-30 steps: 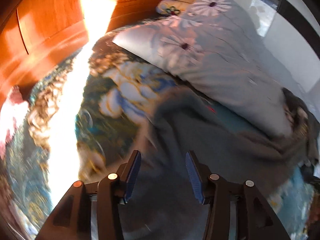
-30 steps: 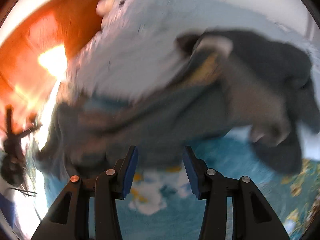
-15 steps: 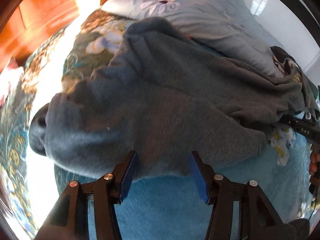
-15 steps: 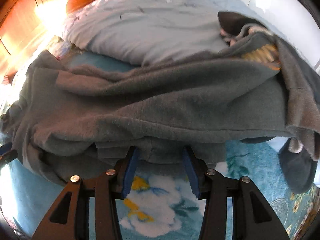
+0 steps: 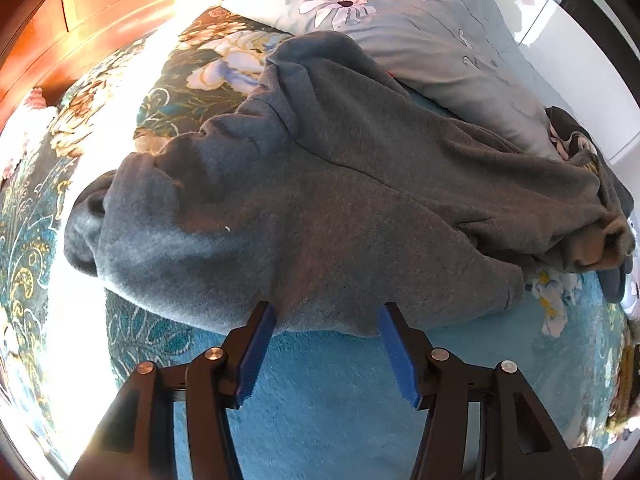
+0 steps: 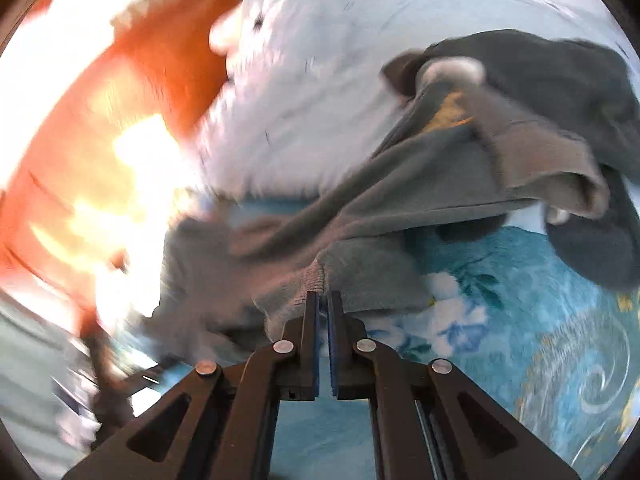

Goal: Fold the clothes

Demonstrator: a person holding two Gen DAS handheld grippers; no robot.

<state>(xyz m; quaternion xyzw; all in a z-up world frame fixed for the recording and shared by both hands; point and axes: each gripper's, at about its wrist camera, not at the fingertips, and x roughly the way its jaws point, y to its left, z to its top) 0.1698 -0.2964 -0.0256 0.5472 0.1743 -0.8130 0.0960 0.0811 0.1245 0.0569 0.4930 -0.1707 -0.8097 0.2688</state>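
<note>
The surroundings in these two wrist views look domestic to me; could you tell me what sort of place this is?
Most likely a bedroom. The grey garment lies on a bed spread with a teal floral blanket, a flower-printed pillow or duvet rests behind it, and a wooden headboard rises at the far end.

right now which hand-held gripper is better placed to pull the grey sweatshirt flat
Right. The right hand-held gripper is shut on the grey sweatshirt hem, so it can pull at once. The left hand-held gripper is open at the edge, gripping nothing.
</note>
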